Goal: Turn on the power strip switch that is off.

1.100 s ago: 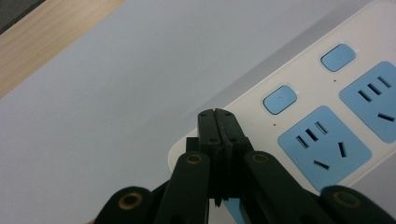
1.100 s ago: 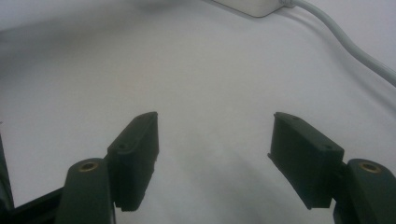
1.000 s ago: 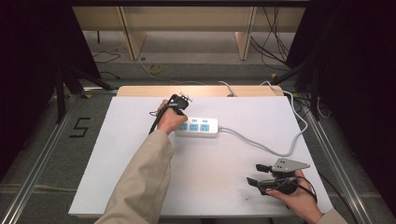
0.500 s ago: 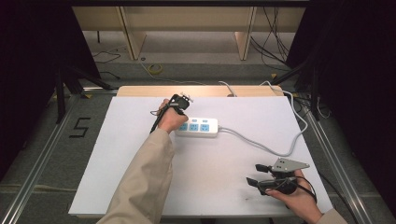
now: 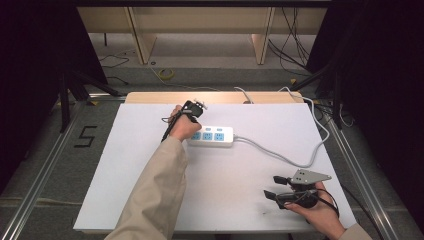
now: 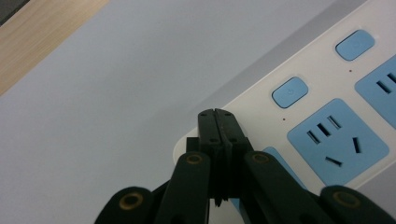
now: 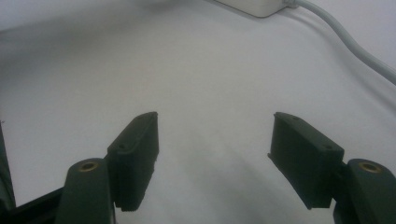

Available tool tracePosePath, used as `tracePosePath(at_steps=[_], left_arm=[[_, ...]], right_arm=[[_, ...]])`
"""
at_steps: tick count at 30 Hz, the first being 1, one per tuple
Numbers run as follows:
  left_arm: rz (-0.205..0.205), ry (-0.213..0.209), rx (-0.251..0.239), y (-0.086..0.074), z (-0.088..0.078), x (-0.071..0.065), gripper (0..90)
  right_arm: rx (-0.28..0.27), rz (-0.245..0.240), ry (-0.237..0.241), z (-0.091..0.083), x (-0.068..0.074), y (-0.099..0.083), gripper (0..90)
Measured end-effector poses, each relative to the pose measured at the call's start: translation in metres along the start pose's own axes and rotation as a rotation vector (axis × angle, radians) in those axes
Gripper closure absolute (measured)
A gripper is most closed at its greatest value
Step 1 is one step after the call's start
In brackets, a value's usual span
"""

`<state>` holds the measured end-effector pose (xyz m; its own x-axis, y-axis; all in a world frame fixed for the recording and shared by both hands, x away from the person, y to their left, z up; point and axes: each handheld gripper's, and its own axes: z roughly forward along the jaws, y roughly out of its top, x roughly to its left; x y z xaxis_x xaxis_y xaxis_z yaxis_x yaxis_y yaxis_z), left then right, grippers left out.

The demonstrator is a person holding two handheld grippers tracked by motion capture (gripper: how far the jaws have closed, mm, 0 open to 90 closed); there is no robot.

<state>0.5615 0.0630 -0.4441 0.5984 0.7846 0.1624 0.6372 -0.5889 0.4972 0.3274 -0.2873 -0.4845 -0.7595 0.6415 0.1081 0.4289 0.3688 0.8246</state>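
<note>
The left gripper (image 6: pixel 215 114), jaws pressed together, points at the power strip (image 5: pixel 212 135), probably to press a switch; the right gripper (image 5: pixel 272 186) rests wide apart on the table (image 5: pixel 240 200).

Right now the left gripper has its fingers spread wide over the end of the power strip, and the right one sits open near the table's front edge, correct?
Not quite. The left gripper has its fingers pressed together, not spread; the left gripper view shows them closed at the end of the power strip. The rest holds: the right gripper is open near the front edge of the table.
</note>
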Motion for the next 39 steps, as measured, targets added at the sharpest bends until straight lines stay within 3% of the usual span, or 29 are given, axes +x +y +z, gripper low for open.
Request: tracePosePath(at_steps=[3,12,21,33,35,39], left_arm=[[-0.008,0.0,-0.005,-0.0004,0.0001,-0.0003,90.0],[0.02,0.011,-0.001,-0.0002,-0.0004,-0.0017,90.0],[0.018,-0.005,-0.048,0.0001,-0.0026,-0.0017,90.0],[0.016,-0.026,-0.04,0.001,-0.0002,-0.0036,90.0],[0.043,-0.016,-0.029,0.0022,-0.0003,-0.005,90.0],[0.025,-0.027,-0.027,0.0017,0.0,-0.0034,90.0]], right_arm=[[-0.004,0.001,0.001,0.0004,0.0005,0.0004,33.3],[0.0,-0.001,0.003,0.0009,0.0002,0.0008,33.3],[-0.006,0.002,0.001,0.0005,0.0002,0.0007,33.3],[-0.004,0.003,-0.001,-0.0001,0.0002,0.0004,33.3],[-0.005,0.003,-0.001,-0.0002,0.0002,0.0003,33.3],[-0.005,0.003,0.0,-0.0003,0.0002,0.0002,33.3]])
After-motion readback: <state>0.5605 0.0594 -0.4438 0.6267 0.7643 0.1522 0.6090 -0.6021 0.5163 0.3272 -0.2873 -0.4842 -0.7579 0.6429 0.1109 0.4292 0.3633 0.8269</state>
